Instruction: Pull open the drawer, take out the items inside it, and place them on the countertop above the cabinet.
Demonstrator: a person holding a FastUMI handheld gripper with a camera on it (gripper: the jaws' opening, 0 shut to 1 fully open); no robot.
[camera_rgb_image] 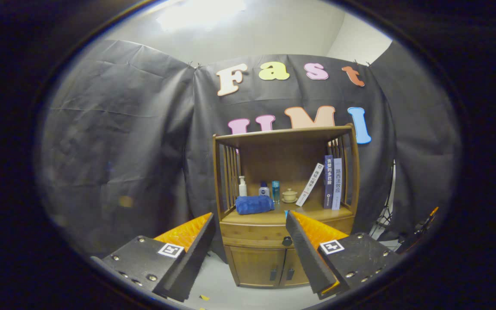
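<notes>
A wooden cabinet [286, 181] stands ahead of me against the black cloth wall. Its drawer [252, 234] sits closed under the countertop [269, 215], with a dark round knob [287, 241] just left of my right finger. My gripper [250, 220] is open, its fingers spread wide and well short of the cabinet, nothing between them. On the countertop lie a folded blue towel [254, 204], a white pump bottle [242, 186], a small dark-capped jar [264, 189], a teal bottle [276, 190] and a small lidded cup [290, 196]. The drawer's contents are hidden.
Several books [332, 182] lean at the right of the shelf, one white book [310, 184] tilted. Two lower cabinet doors [269, 271] are shut below the drawer. Pale floor [226, 280] lies in front. A tripod leg [381, 224] and dark gear stand to the right.
</notes>
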